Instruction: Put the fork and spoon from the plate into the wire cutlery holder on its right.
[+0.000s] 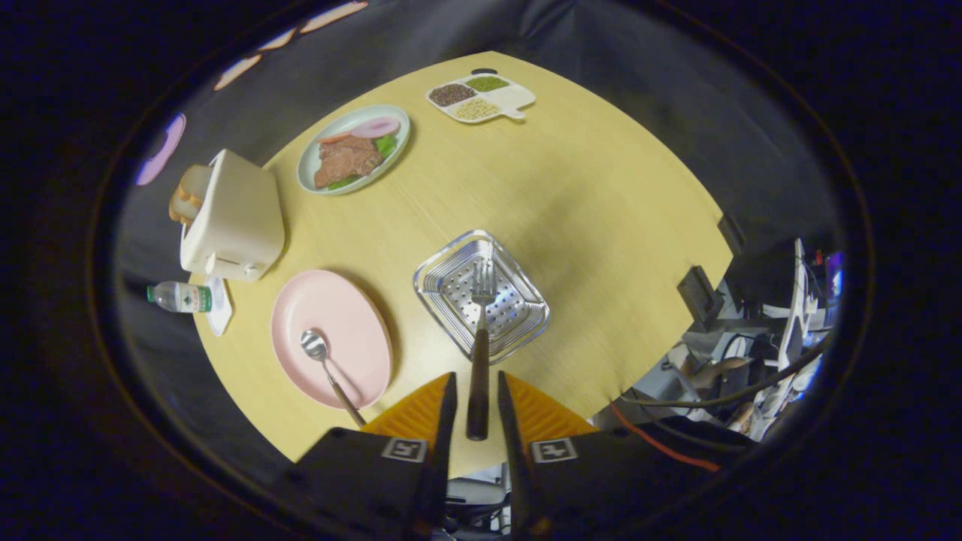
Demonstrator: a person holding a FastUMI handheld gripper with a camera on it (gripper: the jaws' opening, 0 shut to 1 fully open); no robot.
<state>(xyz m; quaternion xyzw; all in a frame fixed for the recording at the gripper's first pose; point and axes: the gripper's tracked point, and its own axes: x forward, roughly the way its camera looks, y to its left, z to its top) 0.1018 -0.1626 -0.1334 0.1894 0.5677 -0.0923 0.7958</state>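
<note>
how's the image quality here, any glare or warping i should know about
Gripper view: fisheye bends the round pale wooden table edge; glare spots on the perforated metal cutlery holder and the steel spoon on the pink plate; the dark-handled fork between the gripper fingers looks sharp; surroundings dim.

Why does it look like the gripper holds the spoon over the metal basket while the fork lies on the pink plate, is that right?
Swapped. In the gripper view the gripper holds the fork over the metal basket, and the spoon lies on the pink plate.
</note>
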